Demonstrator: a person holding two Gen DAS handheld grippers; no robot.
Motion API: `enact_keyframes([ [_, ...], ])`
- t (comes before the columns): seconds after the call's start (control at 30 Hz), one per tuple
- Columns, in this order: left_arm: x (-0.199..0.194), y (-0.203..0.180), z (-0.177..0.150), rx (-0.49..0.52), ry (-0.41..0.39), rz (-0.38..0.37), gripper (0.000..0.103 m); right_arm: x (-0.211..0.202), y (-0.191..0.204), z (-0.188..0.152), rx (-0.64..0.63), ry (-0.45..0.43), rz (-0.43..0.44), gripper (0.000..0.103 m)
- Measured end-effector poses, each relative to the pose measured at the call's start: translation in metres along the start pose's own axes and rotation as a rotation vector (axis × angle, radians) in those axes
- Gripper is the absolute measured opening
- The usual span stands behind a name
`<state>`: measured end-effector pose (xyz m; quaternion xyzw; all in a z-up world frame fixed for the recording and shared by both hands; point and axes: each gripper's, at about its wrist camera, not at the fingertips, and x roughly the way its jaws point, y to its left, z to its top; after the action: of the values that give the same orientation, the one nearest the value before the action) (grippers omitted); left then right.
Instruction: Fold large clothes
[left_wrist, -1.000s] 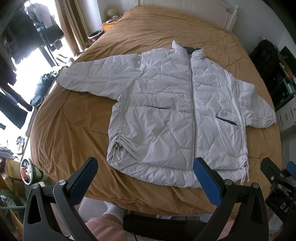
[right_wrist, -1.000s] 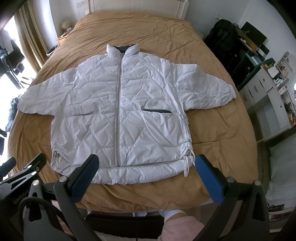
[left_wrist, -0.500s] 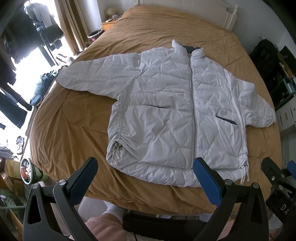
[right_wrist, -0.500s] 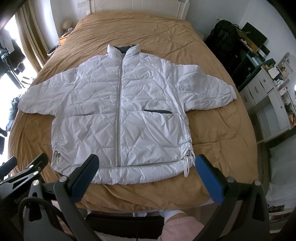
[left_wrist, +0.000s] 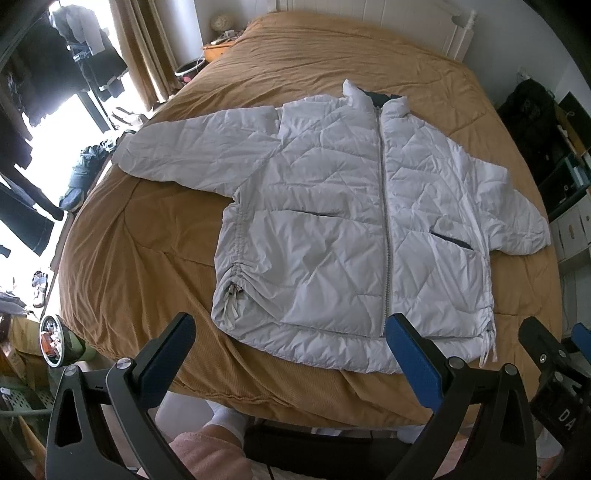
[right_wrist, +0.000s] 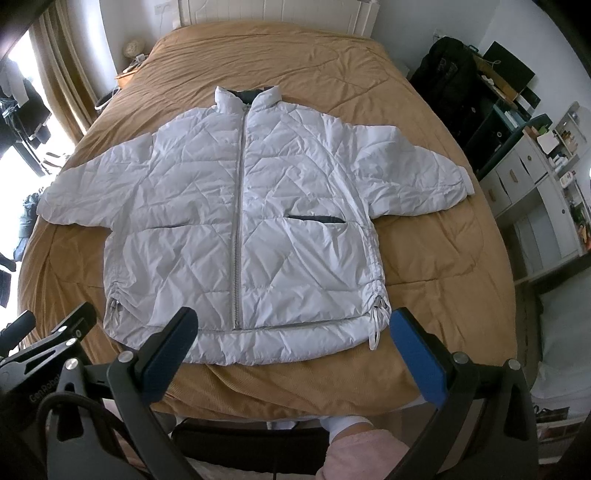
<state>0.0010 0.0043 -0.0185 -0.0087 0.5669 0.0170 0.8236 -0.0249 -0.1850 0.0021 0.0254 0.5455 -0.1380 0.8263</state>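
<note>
A white quilted jacket (right_wrist: 243, 229) lies flat and face up on a bed (right_wrist: 436, 258) covered in a tan spread, zipped shut, with its collar (right_wrist: 245, 98) toward the headboard (right_wrist: 273, 14) and its hem along the bed's near edge. Both sleeves are spread out: one reaches toward the window-side edge (left_wrist: 192, 147), the other toward the edge by the shelves (right_wrist: 417, 177). Two dark pocket slits cross the front, and gathered drawcords hang at each lower side seam (left_wrist: 232, 295) (right_wrist: 376, 317). The left gripper (left_wrist: 288, 338) is held above the bed's near edge, its jaws spread wide and empty, the blue pads (left_wrist: 410, 350) framing the hem's left half without touching it. The right gripper (right_wrist: 291, 334) hovers likewise over the near edge, jaws released and holding nothing, one finger over the hem near the zip's lower end and the other just past the right drawcord. Each gripper shows at the edge of the other's view. Beneath them, pink slippers (right_wrist: 358, 454) and white socks (left_wrist: 225, 417) of the person stand on the floor at the foot of the bed. A dark bag (right_wrist: 450, 70) sits by the shelves, and clothes hang by the bright window (left_wrist: 55, 74).
</note>
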Motion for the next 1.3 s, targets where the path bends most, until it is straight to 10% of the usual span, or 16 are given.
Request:
enact_keyframes([
  [0.9, -0.003, 0.009, -0.003, 0.001, 0.022, -0.06, 0.102, -0.002, -0.001, -0.007, -0.01, -0.012, 0.012, 0.103],
  [1.3, -0.043, 0.1, 0.049, 0.017, 0.003, -0.009, 0.102, -0.015, -0.019, -0.008, -0.034, -0.003, 0.034, 0.103],
])
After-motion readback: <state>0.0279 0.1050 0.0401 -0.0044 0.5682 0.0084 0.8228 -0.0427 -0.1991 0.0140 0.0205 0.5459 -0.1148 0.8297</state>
